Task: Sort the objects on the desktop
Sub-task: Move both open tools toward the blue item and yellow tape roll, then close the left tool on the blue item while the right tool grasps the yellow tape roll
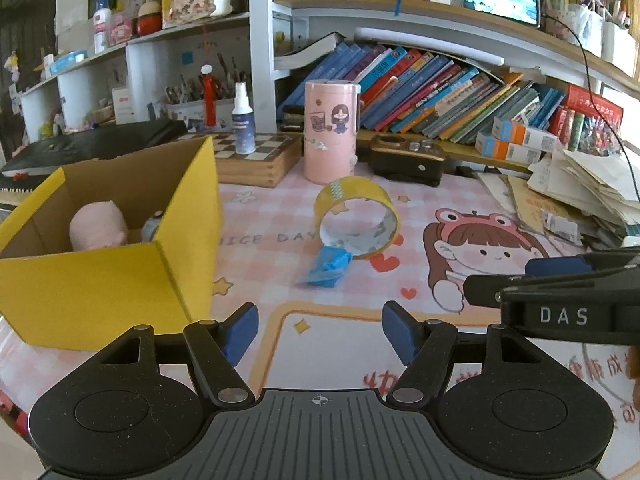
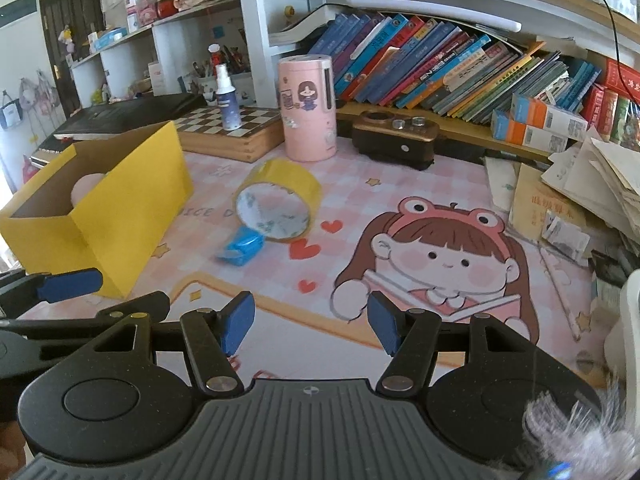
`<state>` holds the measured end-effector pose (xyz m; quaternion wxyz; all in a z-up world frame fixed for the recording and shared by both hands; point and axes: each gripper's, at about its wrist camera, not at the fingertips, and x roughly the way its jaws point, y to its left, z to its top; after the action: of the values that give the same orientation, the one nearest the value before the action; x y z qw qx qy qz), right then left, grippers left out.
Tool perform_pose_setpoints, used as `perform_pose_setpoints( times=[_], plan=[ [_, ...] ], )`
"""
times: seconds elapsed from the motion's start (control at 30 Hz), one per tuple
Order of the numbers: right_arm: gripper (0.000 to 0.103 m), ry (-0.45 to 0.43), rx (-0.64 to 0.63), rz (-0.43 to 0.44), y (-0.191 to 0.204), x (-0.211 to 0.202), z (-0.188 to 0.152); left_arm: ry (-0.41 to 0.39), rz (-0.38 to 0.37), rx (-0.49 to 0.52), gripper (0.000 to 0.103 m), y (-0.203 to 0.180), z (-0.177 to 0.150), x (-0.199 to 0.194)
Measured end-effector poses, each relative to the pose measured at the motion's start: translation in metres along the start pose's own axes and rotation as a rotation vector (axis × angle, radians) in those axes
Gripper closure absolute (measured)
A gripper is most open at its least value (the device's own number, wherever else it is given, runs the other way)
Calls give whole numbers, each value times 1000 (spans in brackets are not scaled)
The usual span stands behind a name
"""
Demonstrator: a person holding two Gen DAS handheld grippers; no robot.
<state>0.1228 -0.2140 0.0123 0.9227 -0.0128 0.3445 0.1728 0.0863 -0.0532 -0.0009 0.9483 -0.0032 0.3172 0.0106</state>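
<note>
- Left wrist view puts the roll of yellow tape [image 1: 357, 218] mid-desk on the pink mat [image 1: 440, 208], standing on edge and leaning, its open core facing you, its axis running toward you and slightly downward.
- A small blue object [image 1: 326, 266] lies touching the roll's lower rim, its long axis pointing from the roll toward you and to the left; what it is I cannot tell.
- Your yellow box [image 1: 120, 276] sits left of both, open-topped with something pink [image 1: 98, 228] inside, likely the sorting bin.
- Your left gripper [image 1: 320, 334] is released, empty, short of the tape.
- Your right gripper [image 2: 311, 322] is likewise spread, holding nothing.
</note>
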Motion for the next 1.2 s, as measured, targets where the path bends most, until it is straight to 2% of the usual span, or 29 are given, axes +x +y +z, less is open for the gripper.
perform_pose_setpoints(
  times=[0.4,0.8,0.9,1.07,1.2],
  plan=[
    [42,-33,-6,21,-34,28,37,16,54,-28,36,-16,23,57],
    [42,1,-3,50,-49,63,57,106,69,-7,49,-19,35,133],
    [42,9,-9,54,-51,69,60,117,64,-5,55,-18,37,143],
    [42,22,-14,54,-51,76,62,135,68,1,58,-17,35,154],
    [42,30,-20,61,-48,81,64,128,42,4,71,-16,34,153]
  ],
)
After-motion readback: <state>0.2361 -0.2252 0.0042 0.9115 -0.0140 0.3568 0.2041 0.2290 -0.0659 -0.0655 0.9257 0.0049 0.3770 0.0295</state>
